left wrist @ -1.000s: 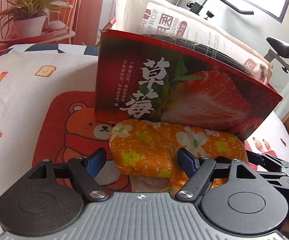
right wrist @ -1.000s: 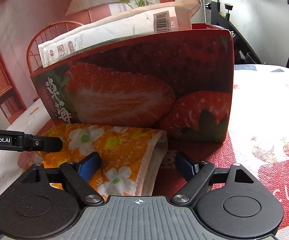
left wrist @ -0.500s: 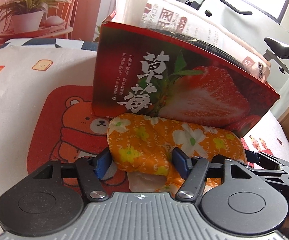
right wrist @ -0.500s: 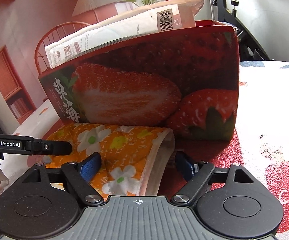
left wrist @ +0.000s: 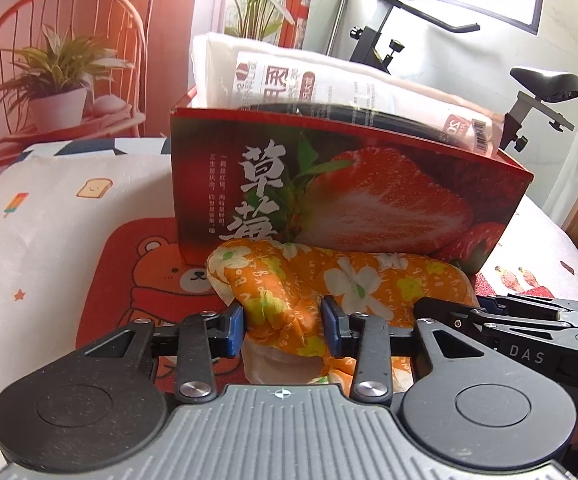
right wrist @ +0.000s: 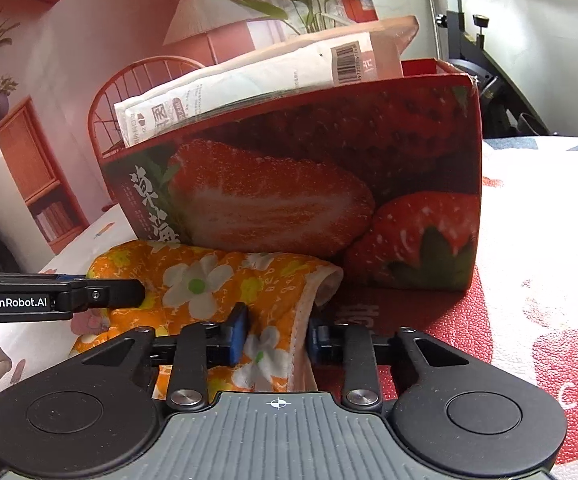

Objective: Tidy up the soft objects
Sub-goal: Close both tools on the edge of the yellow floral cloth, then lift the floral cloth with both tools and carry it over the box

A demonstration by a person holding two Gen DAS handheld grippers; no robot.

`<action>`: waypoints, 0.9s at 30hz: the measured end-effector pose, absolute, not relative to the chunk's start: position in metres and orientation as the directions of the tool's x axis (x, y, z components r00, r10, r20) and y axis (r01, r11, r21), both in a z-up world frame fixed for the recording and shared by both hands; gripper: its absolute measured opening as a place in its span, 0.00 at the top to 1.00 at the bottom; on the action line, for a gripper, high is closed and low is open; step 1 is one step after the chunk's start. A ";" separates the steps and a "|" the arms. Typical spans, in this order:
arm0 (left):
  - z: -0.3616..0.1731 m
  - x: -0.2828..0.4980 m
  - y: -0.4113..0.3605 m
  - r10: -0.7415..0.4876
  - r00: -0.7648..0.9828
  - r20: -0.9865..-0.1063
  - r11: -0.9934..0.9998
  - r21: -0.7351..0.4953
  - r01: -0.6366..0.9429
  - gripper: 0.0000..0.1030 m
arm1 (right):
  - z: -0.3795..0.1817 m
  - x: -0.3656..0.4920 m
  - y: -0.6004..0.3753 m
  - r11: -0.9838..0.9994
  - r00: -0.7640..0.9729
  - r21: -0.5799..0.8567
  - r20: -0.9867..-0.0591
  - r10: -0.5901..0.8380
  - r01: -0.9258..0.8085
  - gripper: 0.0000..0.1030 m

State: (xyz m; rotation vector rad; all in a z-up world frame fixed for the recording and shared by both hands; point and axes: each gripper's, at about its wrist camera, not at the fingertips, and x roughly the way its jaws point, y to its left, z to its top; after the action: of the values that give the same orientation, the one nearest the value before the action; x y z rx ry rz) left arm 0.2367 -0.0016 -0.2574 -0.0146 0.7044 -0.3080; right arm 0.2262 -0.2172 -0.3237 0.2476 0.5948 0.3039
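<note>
One orange floral cloth item (left wrist: 329, 284), padded, with white and yellow flowers, lies at lower centre of both views, on the red bear-print mat (left wrist: 129, 276), touching the base of the strawberry box (left wrist: 349, 196) behind it. Its pale lining shows along the right-hand edge in the right wrist view (right wrist: 209, 280).

Left gripper (left wrist: 283, 326): blue pads (left wrist: 235, 330) pressed into a bunched fold at the cloth's left end, pinching it. Fabric bulges up between the fingers.

Right gripper (right wrist: 277, 332): fingers closed onto the cloth's right end near the hemmed edge, blue pad (right wrist: 239, 332) against the orange fabric, the other pad at the lining side. Each gripper appears in the other's view: the right one at lower right of the left view, the left one at mid-left of the right view.

Strawberry box stands upright at frame centre, open top, holding white packaged goods (left wrist: 329, 84) with printed text and a barcode, which lean out above its rim.

Surroundings: printed tablecloth (left wrist: 49, 208) under the mat; exercise bike (left wrist: 537, 84) at upper right of the left view; wall poster of chair and potted plant (left wrist: 57, 76) at upper left.
</note>
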 end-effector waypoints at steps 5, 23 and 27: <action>-0.249 0.224 0.003 -0.286 0.733 -0.617 0.957 -0.155 0.243 0.62 | -0.318 0.216 -0.214 0.928 0.804 0.285 -0.476 0.356 -0.241 0.86; -0.180 0.204 0.002 -0.346 0.820 -0.456 0.938 -0.175 0.299 0.64 | -0.235 0.188 -0.222 0.937 0.897 0.199 -0.288 0.335 -0.286 0.88; -0.160 0.214 -0.001 -0.356 0.836 -0.418 0.934 -0.166 0.315 0.64 | -0.211 0.200 -0.225 0.937 0.908 0.191 -0.253 0.335 -0.293 0.88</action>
State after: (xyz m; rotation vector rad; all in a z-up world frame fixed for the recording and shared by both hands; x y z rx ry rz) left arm 0.2140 -0.0008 -0.1604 -0.0920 0.4597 -0.3561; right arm 0.1999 -0.2249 -0.2108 0.1505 0.2867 0.3256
